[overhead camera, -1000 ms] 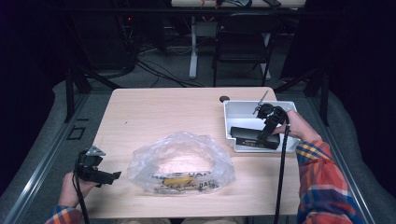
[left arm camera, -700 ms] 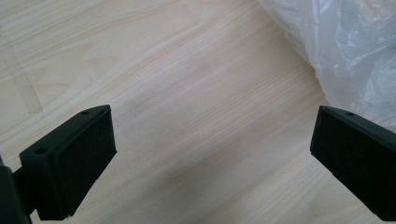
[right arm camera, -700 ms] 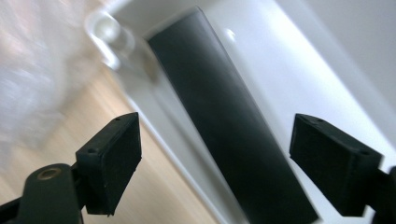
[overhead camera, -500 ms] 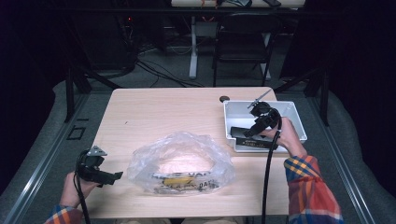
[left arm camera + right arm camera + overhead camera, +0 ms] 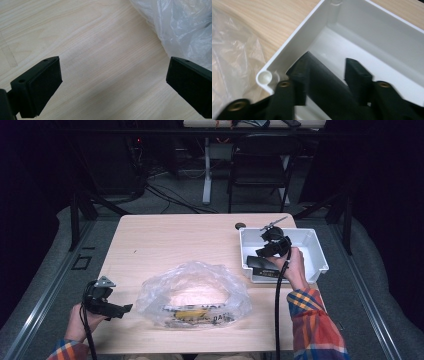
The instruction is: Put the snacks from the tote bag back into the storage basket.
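Since the earlier frame, I'm closing my right gripper (image 5: 329, 82) around the black block (image 5: 327, 85) in the white bin (image 5: 315, 250) at right, left gripper (image 5: 112, 82) idling wide open and empty; I'm risking the block slipping from a shallow bite.

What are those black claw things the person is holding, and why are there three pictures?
Each hand holds a squeeze tool with two black jaws, like big tweezers. One picture comes from a camera above the wooden table. The other two come from little cameras riding on the tools, looking along their jaws.

On the table lie a crinkly clear plastic bag with something yellow inside, and a white tray.

The left gripper rests beside the bag with its jaws wide apart, holding nothing.

The right gripper reaches into the tray. Its jaws have just been closing and now sit on both sides of a long black block lying in there, so it looks like the block is being grabbed.
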A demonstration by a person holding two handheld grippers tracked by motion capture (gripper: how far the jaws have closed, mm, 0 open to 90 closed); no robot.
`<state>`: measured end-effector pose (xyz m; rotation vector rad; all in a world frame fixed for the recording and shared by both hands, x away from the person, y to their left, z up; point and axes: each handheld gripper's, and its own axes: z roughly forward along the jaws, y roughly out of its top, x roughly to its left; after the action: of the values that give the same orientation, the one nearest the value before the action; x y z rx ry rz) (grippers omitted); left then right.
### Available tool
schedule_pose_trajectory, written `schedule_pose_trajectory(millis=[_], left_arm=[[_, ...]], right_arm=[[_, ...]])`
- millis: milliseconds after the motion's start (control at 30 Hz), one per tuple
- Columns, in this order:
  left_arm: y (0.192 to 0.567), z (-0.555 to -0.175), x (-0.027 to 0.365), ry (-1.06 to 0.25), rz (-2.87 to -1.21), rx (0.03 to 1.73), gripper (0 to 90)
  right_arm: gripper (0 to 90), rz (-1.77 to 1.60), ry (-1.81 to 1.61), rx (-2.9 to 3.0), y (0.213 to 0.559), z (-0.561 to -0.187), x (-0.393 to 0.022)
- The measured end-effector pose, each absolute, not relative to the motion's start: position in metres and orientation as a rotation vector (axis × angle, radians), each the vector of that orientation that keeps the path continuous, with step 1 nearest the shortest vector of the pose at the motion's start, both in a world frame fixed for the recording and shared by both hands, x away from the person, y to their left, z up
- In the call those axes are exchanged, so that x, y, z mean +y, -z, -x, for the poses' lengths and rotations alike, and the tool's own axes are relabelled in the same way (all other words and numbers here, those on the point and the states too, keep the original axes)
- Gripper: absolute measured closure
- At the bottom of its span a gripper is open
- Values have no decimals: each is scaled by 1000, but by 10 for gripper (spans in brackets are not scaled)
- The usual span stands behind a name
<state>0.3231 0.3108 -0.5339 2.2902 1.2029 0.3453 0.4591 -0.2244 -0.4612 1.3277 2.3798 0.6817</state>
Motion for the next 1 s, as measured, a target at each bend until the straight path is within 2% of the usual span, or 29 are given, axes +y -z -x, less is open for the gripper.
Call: schedule_pose_trajectory(millis=[100,367,1000], left_arm=[[534,-323,311,-342,-2287,1206,1],[534,-323,311,-338,-2291,1205,1],[535,-324,312,-335,-2300,1206,1]], right_arm=[[706,-1337,-690,2353,466,-464,-222],[852,-1372,-655,2339,482,-476,-215],[899,-1429,-579,2354,508,-489,-207]])
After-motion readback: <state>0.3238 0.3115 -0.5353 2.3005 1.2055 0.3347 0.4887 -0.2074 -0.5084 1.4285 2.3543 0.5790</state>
